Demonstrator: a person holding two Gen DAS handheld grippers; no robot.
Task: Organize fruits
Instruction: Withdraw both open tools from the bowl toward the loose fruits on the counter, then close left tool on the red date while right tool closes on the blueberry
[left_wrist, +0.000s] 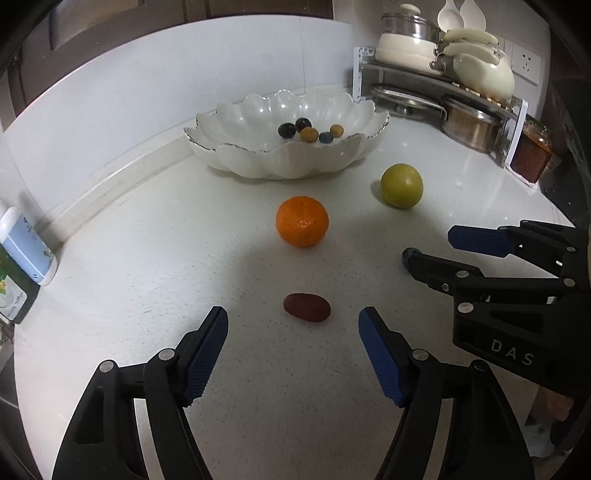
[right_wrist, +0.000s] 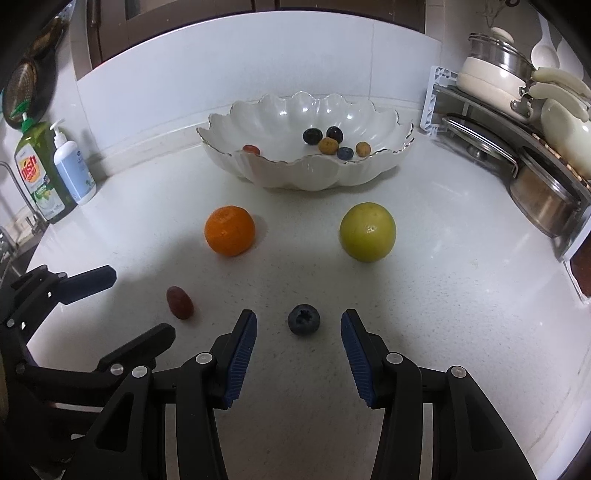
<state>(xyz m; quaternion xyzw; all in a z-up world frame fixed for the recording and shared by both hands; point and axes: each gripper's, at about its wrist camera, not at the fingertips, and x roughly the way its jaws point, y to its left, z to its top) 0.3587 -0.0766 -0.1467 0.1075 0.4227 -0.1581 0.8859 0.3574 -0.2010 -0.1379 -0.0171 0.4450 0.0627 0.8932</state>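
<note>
A white scalloped bowl (left_wrist: 236, 162) (right_wrist: 280, 173) at the back of the counter holds several small fruits. An orange (left_wrist: 302, 220) (right_wrist: 229, 230) and a yellow-green fruit (left_wrist: 402, 186) (right_wrist: 368, 232) lie in front of it. A dark red grape (left_wrist: 306, 307) (right_wrist: 179, 302) lies between the tips of my open left gripper (left_wrist: 293, 315) (right_wrist: 142, 302). A blueberry (right_wrist: 304, 319) lies between the tips of my open right gripper (right_wrist: 298, 320) (left_wrist: 428, 245); in the left wrist view it is mostly hidden behind a finger. Both grippers hold nothing.
A rack (right_wrist: 524, 155) with pots, lids and a kettle stands at the back right, with a red-filled jar (left_wrist: 532, 155) beside it. A dish soap bottle (right_wrist: 40, 173) and a white pump bottle (right_wrist: 72, 170) stand at the left by the wall.
</note>
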